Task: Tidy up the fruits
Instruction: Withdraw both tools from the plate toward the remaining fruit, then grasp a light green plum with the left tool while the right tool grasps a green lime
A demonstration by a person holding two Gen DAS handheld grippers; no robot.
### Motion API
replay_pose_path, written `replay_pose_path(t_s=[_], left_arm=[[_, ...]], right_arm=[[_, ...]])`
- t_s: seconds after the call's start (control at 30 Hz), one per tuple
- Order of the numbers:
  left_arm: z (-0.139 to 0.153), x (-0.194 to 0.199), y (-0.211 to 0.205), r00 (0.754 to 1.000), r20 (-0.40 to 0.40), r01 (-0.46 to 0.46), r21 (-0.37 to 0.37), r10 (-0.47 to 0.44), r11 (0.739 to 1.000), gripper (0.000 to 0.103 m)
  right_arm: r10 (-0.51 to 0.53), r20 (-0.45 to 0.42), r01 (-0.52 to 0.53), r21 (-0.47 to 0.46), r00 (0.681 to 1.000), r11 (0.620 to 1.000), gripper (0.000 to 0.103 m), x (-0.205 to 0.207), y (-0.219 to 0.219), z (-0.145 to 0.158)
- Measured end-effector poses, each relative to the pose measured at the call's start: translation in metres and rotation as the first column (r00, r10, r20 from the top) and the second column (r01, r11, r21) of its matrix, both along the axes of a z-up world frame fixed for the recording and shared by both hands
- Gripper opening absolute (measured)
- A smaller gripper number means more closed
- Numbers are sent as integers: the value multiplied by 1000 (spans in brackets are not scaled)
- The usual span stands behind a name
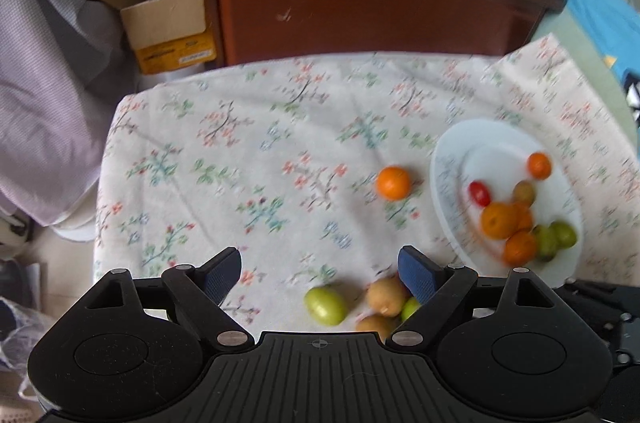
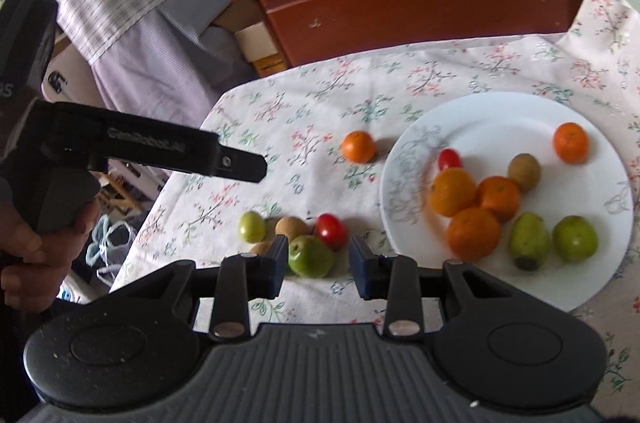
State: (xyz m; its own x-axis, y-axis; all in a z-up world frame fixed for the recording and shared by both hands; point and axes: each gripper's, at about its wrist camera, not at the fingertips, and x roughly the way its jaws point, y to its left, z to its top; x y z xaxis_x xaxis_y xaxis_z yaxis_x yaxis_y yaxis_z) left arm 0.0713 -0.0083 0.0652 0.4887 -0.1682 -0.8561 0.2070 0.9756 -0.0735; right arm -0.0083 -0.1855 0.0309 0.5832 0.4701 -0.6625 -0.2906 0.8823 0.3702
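Tool (image 1: 320, 277) in my left hand stood wide and empty over loose fruit at lower centre; my right tool (image 2: 319, 261) was narrow, gripping nothing, just before a green fruit (image 2: 311, 256). Most fruit lay on the white plate (image 2: 520, 111), right of frame.

Soft, even daylight with faint shadows; both fisheye views bend at the edges and show motion blur.

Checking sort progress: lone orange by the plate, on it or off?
Off. The orange sits on the tablecloth, left of the plate rim, not touching.
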Motion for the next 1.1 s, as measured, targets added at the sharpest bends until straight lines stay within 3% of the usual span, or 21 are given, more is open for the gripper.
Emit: replay_pose_path(t_s=[0.13, 0.53, 0.6, 0.83, 1.1], left_arm=[[-11, -1, 5, 999, -19, -26, 33, 26, 999, 87], [-29, -7, 14, 998, -65, 1, -2, -1, 1000, 82], [-32, -7, 16, 997, -74, 4, -2, -4, 1000, 75], [-37, -9, 14, 997, -73, 28, -4, -28, 1000, 67], [-42, -14, 1, 993, -56, 102, 29, -101, 994, 42]], right_arm=[[29, 0, -29, -40, 1000, 999, 35, 0, 9, -6], [56, -1, -56, -91, 998, 994, 35, 1, 24, -20], [57, -5, -57, -95, 998, 994, 35, 2, 26, -23], [44, 5, -43, -106, 999, 993, 30, 4, 28, -28], [36, 7, -35, -105, 999, 994, 29, 4, 28, -27]])
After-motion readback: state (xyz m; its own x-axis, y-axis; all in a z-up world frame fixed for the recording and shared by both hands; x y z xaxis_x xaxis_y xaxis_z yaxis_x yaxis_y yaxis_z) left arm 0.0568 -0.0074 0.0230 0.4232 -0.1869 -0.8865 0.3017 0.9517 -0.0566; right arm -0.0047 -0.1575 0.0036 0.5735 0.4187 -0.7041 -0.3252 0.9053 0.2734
